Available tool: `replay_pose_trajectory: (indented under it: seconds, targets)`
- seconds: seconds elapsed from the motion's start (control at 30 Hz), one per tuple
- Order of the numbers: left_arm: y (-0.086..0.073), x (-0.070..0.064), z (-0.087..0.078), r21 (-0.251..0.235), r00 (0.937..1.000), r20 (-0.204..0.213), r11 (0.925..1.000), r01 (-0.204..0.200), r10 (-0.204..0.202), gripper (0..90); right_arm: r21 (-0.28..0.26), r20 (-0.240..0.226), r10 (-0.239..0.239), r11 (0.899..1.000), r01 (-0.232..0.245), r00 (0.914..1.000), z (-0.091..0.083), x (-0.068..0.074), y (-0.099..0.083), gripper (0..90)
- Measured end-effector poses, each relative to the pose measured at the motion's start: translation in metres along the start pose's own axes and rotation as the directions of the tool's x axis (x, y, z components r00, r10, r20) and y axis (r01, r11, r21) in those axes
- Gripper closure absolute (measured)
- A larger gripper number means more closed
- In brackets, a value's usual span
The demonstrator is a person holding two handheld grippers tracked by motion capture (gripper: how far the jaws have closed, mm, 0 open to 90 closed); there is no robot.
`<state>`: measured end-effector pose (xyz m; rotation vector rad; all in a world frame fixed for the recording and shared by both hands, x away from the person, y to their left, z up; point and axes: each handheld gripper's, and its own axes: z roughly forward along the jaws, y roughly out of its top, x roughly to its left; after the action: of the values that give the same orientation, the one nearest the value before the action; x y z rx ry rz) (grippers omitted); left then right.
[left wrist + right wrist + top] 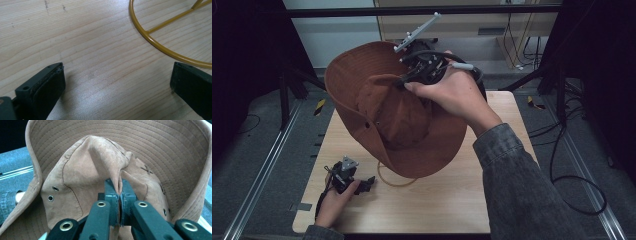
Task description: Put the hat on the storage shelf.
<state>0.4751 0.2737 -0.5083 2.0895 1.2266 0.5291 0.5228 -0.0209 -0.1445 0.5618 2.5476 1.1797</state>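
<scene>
Brown wide-brimmed hat [397, 120] hangs tilted above the tabletop [447, 200]. At left, the left hand-held gripper [364, 184] rests low on the wood, jaws wide apart, beside a yellow wire ring [150, 37]. At right, the right hand-held gripper [119, 195] pinches a crown fold.

Right gripper [404, 82] raised well above bench level, gripped from behind by right hand [455, 95]; forearm in grey sleeve [517, 175] angled up from lower right. Fingers [111, 192] pressed together, pinching a fold. Left gripper [368, 183] low at near left, held by left hand [334, 200], fingers [48, 87] spread wide apart, nothing between.
</scene>
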Motion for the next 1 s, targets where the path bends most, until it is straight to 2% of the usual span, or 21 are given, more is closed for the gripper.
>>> replay_pose_trajectory:
  seconds: [0.27, 0.67, 1.0]
  targets:
    - [0.000, 0.000, 0.000, 0.000, 1.0000, -0.001, 1.0000, 0.002, -0.002, 0.0, 0.016, -0.011, 0.000, 1.000, 0.001, 0.9999, 0.012, 0.001, 0.003, 87.1]
    - [0.000, 0.000, 0.000, 0.001, 1.0000, 0.001, 1.0000, 0.001, -0.001, 0.0, 0.041, -0.037, 0.012, 0.999, -0.011, 0.9992, 0.032, -0.002, -0.002, 87.1]
    - [0.000, 0.000, 0.000, 0.001, 1.0000, 0.001, 1.0000, 0.002, -0.002, 0.0, 0.056, -0.042, 0.014, 0.998, -0.012, 0.9990, 0.035, -0.001, 0.000, 87.0]
